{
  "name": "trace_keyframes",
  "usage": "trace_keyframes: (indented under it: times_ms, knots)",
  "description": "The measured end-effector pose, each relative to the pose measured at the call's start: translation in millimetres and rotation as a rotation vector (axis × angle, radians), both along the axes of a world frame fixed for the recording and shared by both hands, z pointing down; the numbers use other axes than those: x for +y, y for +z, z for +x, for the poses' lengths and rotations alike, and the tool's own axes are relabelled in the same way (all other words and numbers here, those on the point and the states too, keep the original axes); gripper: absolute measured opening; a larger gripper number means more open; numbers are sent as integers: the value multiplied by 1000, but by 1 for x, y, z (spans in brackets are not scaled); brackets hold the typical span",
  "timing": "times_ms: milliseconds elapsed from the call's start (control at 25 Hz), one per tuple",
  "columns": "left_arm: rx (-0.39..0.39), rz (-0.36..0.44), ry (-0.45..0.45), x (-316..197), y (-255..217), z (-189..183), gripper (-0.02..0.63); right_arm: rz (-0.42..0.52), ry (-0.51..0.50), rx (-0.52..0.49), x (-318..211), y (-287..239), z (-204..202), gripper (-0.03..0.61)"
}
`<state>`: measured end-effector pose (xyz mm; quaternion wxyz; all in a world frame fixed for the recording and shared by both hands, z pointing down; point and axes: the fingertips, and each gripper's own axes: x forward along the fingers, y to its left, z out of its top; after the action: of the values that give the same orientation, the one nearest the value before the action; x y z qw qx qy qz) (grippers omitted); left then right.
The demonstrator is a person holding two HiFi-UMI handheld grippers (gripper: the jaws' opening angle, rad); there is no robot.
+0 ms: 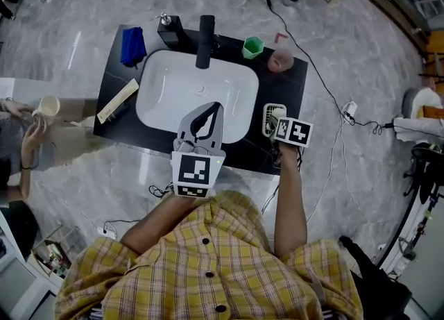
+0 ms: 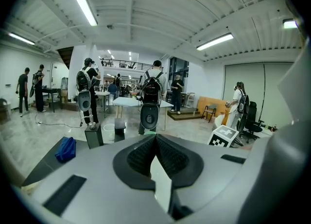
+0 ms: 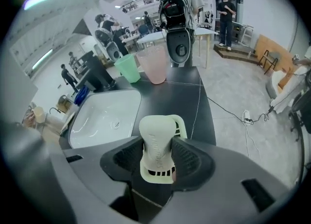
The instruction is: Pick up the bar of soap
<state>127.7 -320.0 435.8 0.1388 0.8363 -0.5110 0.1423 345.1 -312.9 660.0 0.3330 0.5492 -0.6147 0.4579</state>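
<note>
Clearly the bar of soap [image 3: 155,130] is not lifted yet: it lies in its pale slotted soap dish [image 3: 182,124], on the black desk [image 3: 187,96] just to the right of the white sink [image 3: 104,116]. The dish keeps the bar a little above the desk on its slots, which I think is for draining, and this also leaves its two long sides free for a grip.

The right claw [image 3: 156,156] is brought in along the length of the bar, with its jaws wide apart and one ribbed pad on each long side. The pads are very close to the soap, perhaps already touching, but I see no sign that they squeeze it, so I judge that nothing is held at this moment. The wide opening makes sense, because the bar must pass between the pads without being pushed off the dish. Soap is slippery, so I would close evenly and lift straight up.

The left claw [image 1: 216,109] hangs above the sink with its tips together and empty. I believe it is parked there only to stay out of the way.
</note>
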Motion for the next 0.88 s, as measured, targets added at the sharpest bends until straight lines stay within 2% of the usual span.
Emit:
trace_keyframes:
  times_ms: [200,520,720,880]
  knots:
    - [-3,25,18,14,-8,1,12,165,52,-45,11,-40,-10,199]
    - [-17,110,64,29,-35,3,12,561,59,-130,21,-156,-48,199]
    - [5,174,64,36,-61,3,12,788,-2,-126,36,-238,-76,199]
    - [26,212,58,42,-75,-3,12,937,-58,-97,40,-285,-104,199]
